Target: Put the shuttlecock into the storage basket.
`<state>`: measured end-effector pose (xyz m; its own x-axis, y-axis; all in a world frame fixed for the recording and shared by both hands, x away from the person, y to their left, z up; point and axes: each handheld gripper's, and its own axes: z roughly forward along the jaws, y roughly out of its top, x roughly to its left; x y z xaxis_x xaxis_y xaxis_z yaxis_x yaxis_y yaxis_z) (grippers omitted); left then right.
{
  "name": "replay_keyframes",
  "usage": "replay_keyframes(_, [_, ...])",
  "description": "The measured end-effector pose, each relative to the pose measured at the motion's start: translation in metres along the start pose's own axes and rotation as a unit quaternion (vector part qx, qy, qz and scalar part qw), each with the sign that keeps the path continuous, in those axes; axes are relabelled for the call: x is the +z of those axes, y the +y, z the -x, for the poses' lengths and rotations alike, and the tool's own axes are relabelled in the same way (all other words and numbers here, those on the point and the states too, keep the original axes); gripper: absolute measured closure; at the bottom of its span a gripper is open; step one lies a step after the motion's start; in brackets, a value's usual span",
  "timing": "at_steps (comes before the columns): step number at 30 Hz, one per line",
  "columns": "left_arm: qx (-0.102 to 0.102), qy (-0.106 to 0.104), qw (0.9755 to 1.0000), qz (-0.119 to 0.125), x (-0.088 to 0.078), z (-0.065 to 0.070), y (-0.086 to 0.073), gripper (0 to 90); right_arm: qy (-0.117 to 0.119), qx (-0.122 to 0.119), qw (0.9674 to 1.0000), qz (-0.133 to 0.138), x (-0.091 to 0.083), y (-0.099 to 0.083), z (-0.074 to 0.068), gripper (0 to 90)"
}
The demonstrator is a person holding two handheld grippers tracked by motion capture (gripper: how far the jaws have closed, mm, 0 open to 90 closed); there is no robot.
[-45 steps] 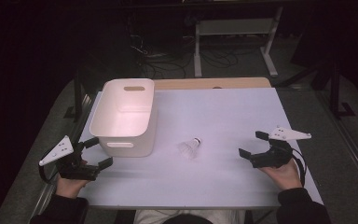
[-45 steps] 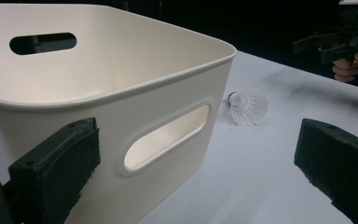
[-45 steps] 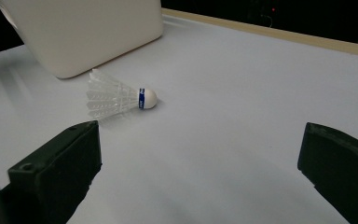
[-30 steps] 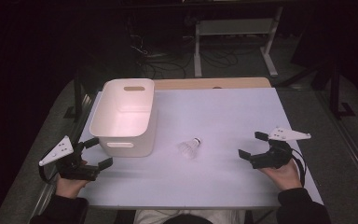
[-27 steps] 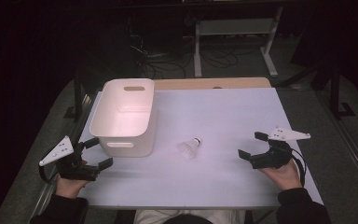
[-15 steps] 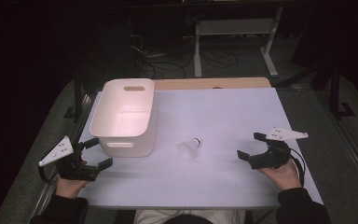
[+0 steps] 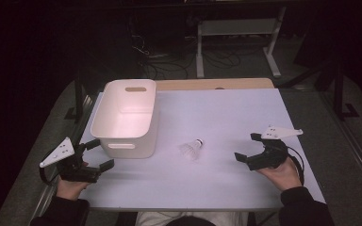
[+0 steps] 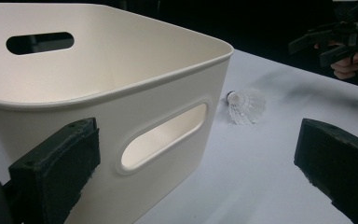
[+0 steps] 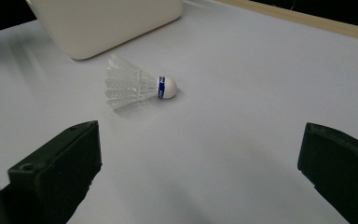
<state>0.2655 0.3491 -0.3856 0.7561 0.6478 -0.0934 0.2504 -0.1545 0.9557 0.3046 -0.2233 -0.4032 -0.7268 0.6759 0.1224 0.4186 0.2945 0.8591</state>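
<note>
1. My right claw sits at lower right of the high view, jaws spread wide, nothing between them, nothing touched. In the right gripper view the two black jaws stand at the bottom corners with bare table between.
2. My left claw is at lower left of the high view, jaws also well apart and empty. It hangs just off the near left corner of the white bin; I cannot tell whether the upper jaw touches the bin wall.
3. The shuttlecock lies on its side on the white table, a little below centre in the high view, near the bin's lower right corner but apart from it.
4. In the right gripper view the shuttlecock is above and between my jaws, left of centre, cork with a blue band pointing right, feathers to the left. Open table lies between jaws and shuttlecock.
5. In the left gripper view the bin takes the left and centre, its handle slot facing me; the shuttlecock lies beyond the bin's corner, right of centre.
6. Room: wide bare surface across the right half and upper middle of the high view. Bin stands at upper left, hard by the table's left edge. Near edge runs just below both hands; my right hand is close to the right edge.
</note>
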Motion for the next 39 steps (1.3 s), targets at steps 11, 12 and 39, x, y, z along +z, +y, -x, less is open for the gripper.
replay_keyframes(11, [0.000,0.002,1.0000,0.001,0.000,0.000,0.000,0.0,0.008,-0.001,0.9999,-0.006,0.003,0.003,-0.001,0.0])
replay_keyframes(12, [0.000,0.002,1.0000,0.001,0.000,0.000,0.000,0.0,0.008,-0.002,0.9999,-0.007,0.003,0.004,-0.001,0.0])
replay_keyframes(39, [-0.001,0.004,1.0000,0.003,-0.001,0.000,0.000,0.0,0.038,-0.025,0.9984,-0.034,0.020,0.027,-0.011,0.0])
